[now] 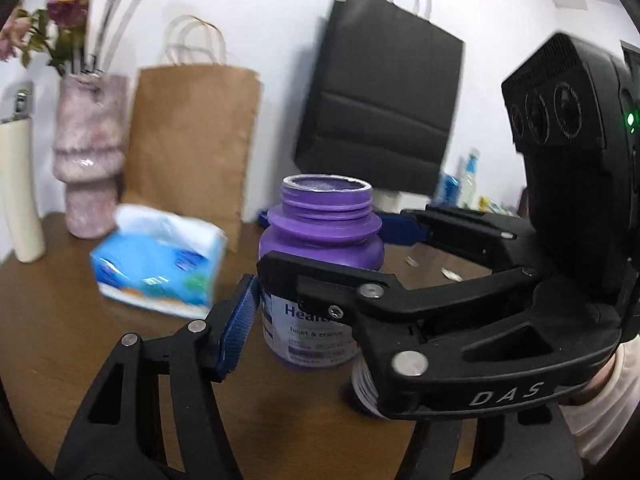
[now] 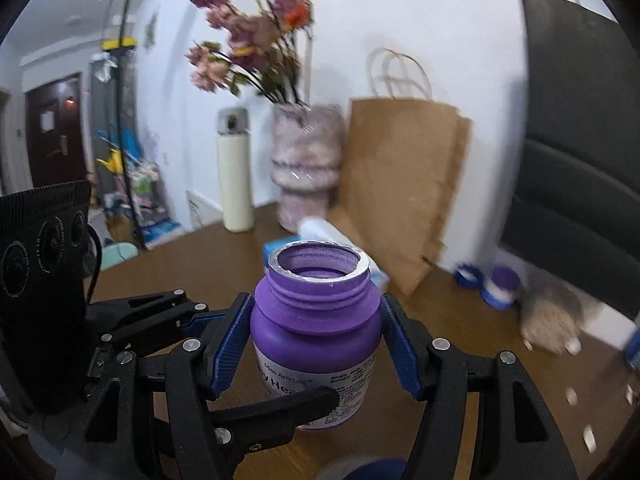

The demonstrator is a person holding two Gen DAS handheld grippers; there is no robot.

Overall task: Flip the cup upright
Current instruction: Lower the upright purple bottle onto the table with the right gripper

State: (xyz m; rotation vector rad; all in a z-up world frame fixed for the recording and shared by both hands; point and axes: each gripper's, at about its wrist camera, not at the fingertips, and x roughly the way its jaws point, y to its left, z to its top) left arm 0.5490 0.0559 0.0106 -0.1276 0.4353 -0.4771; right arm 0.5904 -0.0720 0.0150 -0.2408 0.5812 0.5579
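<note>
A purple plastic jar (image 1: 320,264) with a white label stands upright on the brown table, mouth open at the top; it also shows in the right wrist view (image 2: 316,332). My right gripper (image 2: 316,344) has its blue pads on both sides of the jar's body, close to or touching it. It crosses the left wrist view from the right (image 1: 320,280). My left gripper (image 1: 304,340) is around the jar too, its left blue pad (image 1: 236,332) near the jar's side with a small gap; its other finger is hidden behind the right gripper.
A blue tissue pack (image 1: 156,268), a pink vase with flowers (image 1: 90,156), a cream bottle (image 1: 20,188), a brown paper bag (image 1: 192,140) and a black bag (image 1: 384,108) stand behind the jar. A lid (image 2: 500,284) and small white pieces (image 2: 572,396) lie at right.
</note>
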